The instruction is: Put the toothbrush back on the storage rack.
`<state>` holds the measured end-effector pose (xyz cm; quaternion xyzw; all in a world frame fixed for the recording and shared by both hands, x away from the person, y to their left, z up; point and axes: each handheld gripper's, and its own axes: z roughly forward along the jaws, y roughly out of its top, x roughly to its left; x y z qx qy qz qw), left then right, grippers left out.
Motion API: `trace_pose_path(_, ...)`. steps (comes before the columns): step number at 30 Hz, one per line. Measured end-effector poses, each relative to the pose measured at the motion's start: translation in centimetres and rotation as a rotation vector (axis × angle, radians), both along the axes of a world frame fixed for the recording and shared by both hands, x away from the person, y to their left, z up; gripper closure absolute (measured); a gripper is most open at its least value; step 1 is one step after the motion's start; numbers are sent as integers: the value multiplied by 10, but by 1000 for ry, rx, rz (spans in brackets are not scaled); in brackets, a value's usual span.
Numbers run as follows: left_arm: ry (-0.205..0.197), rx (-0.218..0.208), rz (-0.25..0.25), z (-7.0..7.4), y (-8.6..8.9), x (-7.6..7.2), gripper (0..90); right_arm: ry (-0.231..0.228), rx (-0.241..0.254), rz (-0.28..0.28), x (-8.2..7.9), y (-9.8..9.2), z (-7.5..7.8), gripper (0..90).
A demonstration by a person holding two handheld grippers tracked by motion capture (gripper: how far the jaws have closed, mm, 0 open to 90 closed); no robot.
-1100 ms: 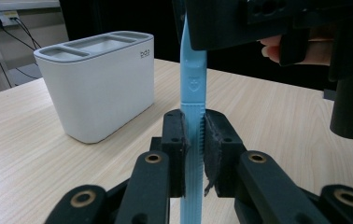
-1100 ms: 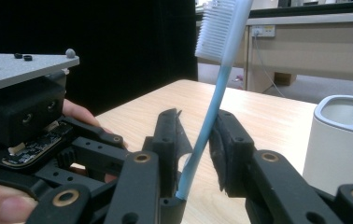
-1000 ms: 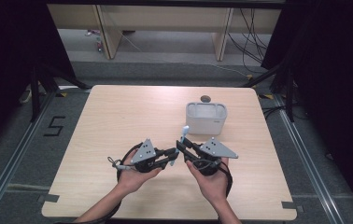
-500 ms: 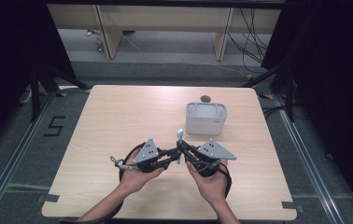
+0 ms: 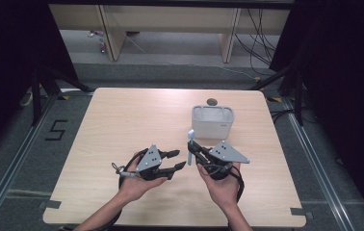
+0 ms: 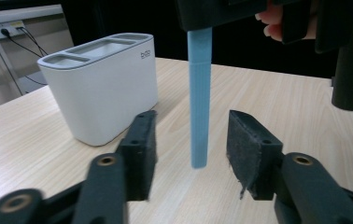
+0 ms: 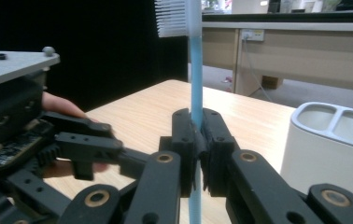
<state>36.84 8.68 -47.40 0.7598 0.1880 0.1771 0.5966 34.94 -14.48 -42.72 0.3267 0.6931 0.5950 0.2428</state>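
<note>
A light blue toothbrush [image 5: 189, 143] stands upright, bristles up, above the front middle of the table. My right gripper [image 5: 192, 151] is shut on its handle; the pads [image 7: 184, 135] pinch the stem [image 7: 194, 70] from both sides. My left gripper [image 5: 180, 159] lies just left of it, open. Its jaws have just been opening, and the handle's lower end [image 6: 200, 107] hangs between the pads [image 6: 251, 149] without touching them. A white toothbrush holder [image 5: 212, 122] with compartments stands behind the right gripper, and sits close at the left in the left gripper view [image 6: 100, 88].
The wooden table [image 5: 122, 120] has bare room at the left and back. A small round dark thing [image 5: 212, 101] sits at the far edge behind the holder. Shelving and cables lie on the floor beyond. The left gripper's jaws [image 7: 86, 140] reach toward the right gripper.
The left gripper's jaws have come apart and let go of the toothbrush. The right gripper has closed on the handle and now holds the brush upright alone.
</note>
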Motion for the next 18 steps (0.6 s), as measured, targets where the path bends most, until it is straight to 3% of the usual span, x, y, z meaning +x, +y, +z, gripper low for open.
trace_pose_path(1,0,-6,2,-1,1,0,474,-13,-2,-7,1,-1,0,855)
trace_pose_path(2,3,12,10,-1,4,-1,454,13,24,-5,0,-1,0,855)
trace_pose_path(5,-5,30,35,-3,11,0,409,-23,0,-22,2,-6,2,855)
trace_pose_path(8,3,22,66,-5,21,0,383,-8,27,-23,2,-8,4,855)
trace_pose_path(10,8,28,77,-6,25,0,363,-11,12,-33,3,-10,5,855)
trace_pose_path(14,38,11,125,-13,42,-4,324,-25,24,-53,5,-16,8,856)
trace_pose_path(16,44,4,151,-16,51,-5,311,16,37,-56,4,-17,9,855)
trace_pose_path(18,50,-17,177,-18,59,-6,307,7,40,-57,5,-19,10,856)
